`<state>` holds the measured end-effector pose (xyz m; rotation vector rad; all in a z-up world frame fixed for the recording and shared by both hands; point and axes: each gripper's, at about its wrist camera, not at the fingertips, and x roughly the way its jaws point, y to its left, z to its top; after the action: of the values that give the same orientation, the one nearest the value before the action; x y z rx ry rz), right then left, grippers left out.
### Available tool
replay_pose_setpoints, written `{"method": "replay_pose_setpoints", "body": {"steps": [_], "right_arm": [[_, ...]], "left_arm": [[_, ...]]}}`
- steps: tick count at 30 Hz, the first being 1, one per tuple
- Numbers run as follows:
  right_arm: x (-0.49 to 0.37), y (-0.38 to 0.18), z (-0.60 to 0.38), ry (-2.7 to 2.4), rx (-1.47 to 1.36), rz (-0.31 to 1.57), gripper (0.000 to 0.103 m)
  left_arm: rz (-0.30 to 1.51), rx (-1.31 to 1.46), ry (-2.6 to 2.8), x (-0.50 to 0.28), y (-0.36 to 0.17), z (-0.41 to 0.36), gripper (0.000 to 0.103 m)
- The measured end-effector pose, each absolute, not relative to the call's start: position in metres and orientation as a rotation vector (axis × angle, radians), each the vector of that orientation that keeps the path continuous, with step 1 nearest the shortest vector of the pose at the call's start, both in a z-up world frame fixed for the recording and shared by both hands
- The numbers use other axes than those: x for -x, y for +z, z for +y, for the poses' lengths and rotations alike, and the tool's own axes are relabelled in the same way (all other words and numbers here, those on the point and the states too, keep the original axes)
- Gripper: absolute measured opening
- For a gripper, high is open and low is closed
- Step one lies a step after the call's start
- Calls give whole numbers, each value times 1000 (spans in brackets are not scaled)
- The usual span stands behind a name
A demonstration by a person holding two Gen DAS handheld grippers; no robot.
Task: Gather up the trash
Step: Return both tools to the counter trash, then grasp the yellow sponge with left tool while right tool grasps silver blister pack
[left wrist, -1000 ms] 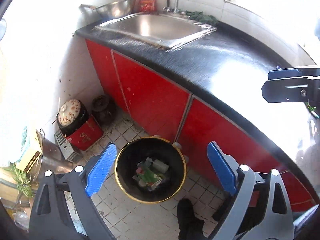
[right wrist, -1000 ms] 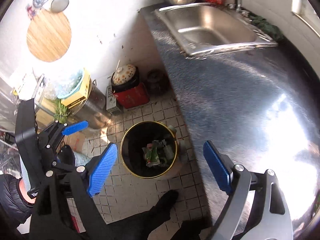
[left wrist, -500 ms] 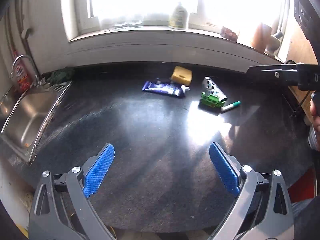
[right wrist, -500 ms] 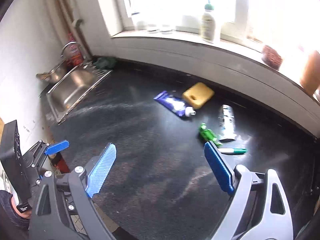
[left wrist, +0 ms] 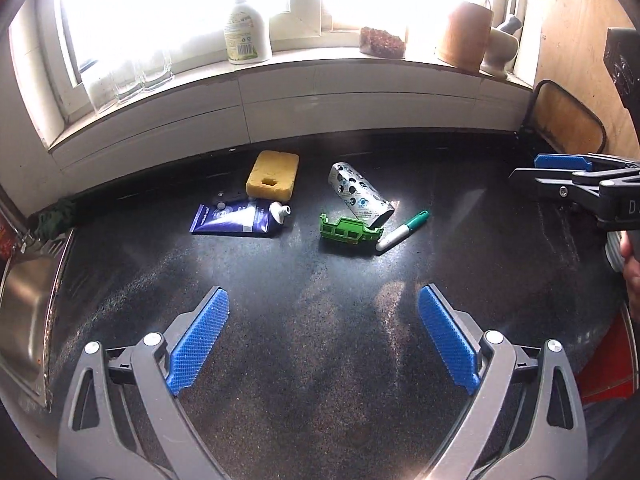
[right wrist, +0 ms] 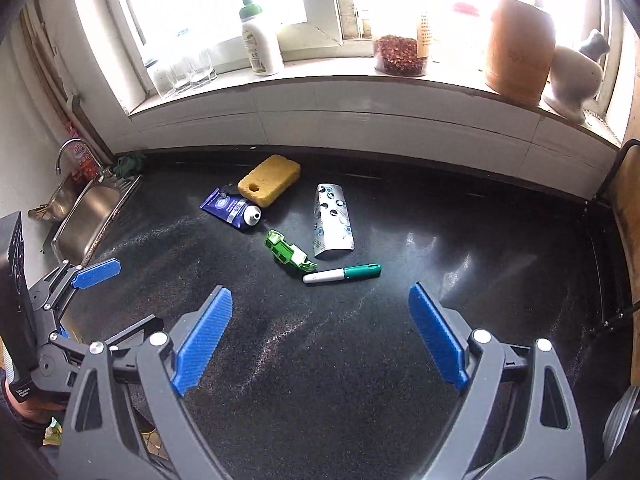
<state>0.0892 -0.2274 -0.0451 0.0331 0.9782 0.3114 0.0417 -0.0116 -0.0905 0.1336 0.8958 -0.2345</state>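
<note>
Dark countertop (left wrist: 320,360): trash cluster (left wrist: 352,216) ahead of both hand-held grippers, left (left wrist: 324,340), right (right wrist: 320,336), jaws apart, empty.

A sponge (left wrist: 273,176) lay on the countertop (left wrist: 320,340) nearest the back wall, with a tube (left wrist: 236,218) just before it to the left. Right of them lay a wrapper (left wrist: 360,194), a plastic clip (left wrist: 350,231) touching its near end, and a marker (left wrist: 402,230) beside both. The sink (right wrist: 86,220) sat far left.

Bright window (left wrist: 180,8) glaring at the far side, white sill (right wrist: 320,80) beneath, dark speckled counter (left wrist: 320,340) near, steel sink (right wrist: 86,220) left.
</note>
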Motion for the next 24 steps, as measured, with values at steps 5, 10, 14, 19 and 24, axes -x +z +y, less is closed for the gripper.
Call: {"method": "replay_pose_setpoints", "body": {"steps": [5,10,14,19,24], "right_arm": [[-110,-59,-225,321,-14,999,87],[-142,-79,-220,330,6,1028,87],[-177,-103,-210,342,23,1056,87],[-221,-144,-190,365,66,1107,87],[-250,-180,-172,380,125,1138,81]], "left_arm": [[916,-167,-217,-86,-103,-14,93],[932,-200,-202,-146,-120,-13,93],[969,-199,-194,-201,-142,-9,93],[1027,-198,-193,-263,-177,-7,93],[1048,-231,-208,-301,-202,-12,93]]}}
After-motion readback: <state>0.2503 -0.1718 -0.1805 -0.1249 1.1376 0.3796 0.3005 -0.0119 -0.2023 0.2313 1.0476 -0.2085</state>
